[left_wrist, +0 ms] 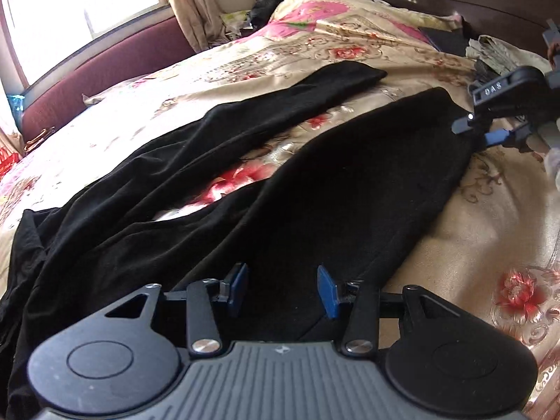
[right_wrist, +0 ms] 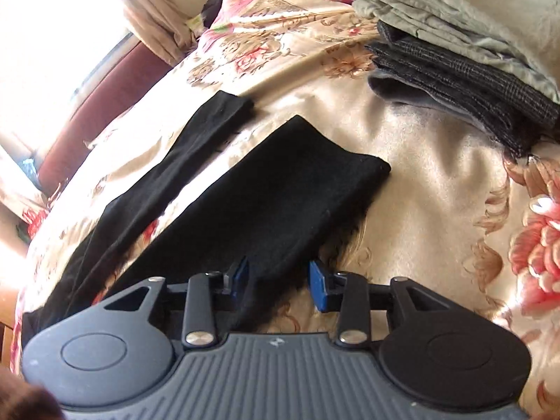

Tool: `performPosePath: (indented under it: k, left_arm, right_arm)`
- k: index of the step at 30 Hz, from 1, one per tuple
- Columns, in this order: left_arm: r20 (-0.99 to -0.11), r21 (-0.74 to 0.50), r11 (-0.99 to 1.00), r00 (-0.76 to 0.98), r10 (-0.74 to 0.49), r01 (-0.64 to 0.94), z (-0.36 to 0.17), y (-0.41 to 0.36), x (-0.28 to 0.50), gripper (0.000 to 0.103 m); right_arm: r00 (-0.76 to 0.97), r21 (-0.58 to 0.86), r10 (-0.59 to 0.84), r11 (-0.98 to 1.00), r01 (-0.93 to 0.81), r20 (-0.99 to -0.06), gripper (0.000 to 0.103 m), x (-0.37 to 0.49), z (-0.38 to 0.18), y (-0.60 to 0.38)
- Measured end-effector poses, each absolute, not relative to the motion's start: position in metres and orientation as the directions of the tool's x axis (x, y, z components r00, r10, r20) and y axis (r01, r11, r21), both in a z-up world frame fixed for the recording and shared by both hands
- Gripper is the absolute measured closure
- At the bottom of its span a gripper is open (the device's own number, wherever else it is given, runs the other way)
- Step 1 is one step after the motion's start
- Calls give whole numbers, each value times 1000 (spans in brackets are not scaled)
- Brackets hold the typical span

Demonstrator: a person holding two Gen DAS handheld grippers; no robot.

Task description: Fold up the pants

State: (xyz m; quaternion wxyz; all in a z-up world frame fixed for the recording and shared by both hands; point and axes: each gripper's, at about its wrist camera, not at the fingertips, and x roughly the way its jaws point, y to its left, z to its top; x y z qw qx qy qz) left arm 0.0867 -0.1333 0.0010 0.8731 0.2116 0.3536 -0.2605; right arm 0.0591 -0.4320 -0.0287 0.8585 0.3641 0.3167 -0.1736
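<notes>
Left wrist view shows black pants (left_wrist: 217,182) spread out on a flowery bed cover (left_wrist: 472,245). The two legs run long, away from the camera, toward the far right, with a gap between them. The left gripper (left_wrist: 282,290) is wide apart just above the cloth near the waist end, holding nothing. The right gripper (left_wrist: 479,133) is at the far leg end on the right. In the right wrist view, the right gripper (right_wrist: 279,281) is apart over the nearer leg's edge. A pile of folded clothes (right_wrist: 455,45) lies near the leg ends.
</notes>
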Motion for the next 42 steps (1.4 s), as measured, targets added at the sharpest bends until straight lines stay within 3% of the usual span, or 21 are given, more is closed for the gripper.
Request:
performPosePath:
  k: [2, 3, 4, 7, 12, 16, 19, 25, 33, 40, 42]
  left_arm:
    - [-738, 192, 766, 604, -300, 614, -4, -144, 90, 45]
    - [-741, 192, 762, 601, -300, 618, -6, -147, 90, 45]
    - [-744, 190, 760, 596, -302, 622, -7, -148, 91, 45]
    - [-753, 157, 750, 570, -330, 642, -7, -156, 92, 45]
    - [-749, 76, 726, 519, -411, 684, -5, -167, 80, 45]
    - [-770, 78, 712, 495, -402, 698, -12, -166, 73, 44]
    - [-759, 89, 721, 515, -397, 687, -3, -143, 68, 44]
    - [-701, 174, 807, 647, -301, 565, 22, -62, 80, 38]
    - [-632, 296, 906, 774, -53, 304, 29, 33, 147, 36]
    - [-620, 288, 934, 784, 13, 212, 22, 65, 213, 36]
    - [-592, 339, 926, 803, 72, 166, 14, 58, 233, 36]
  right_arm:
    - [760, 564, -59, 634, 529, -647, 69, 59, -38, -442]
    - [764, 574, -62, 622, 533, -642, 91, 60, -40, -446]
    - [757, 574, -66, 610, 546, -650, 98, 61, -41, -451]
    - [784, 626, -26, 586, 514, -620, 98, 47, -35, -460]
    - [803, 566, -95, 660, 493, -588, 99, 9, 0, -467]
    - [675, 443, -116, 672, 594, -728, 93, 3, -22, -470]
    - [671, 399, -160, 695, 597, -724, 83, -9, -10, -460]
    - [689, 162, -290, 844, 511, -664, 82, -14, 31, -408]
    - [761, 98, -46, 985, 142, -647, 80, 86, 45, -317]
    - [743, 12, 156, 981, -196, -650, 80, 182, 37, -213]
    - [738, -5, 189, 968, -252, -648, 79, 202, 34, -187]
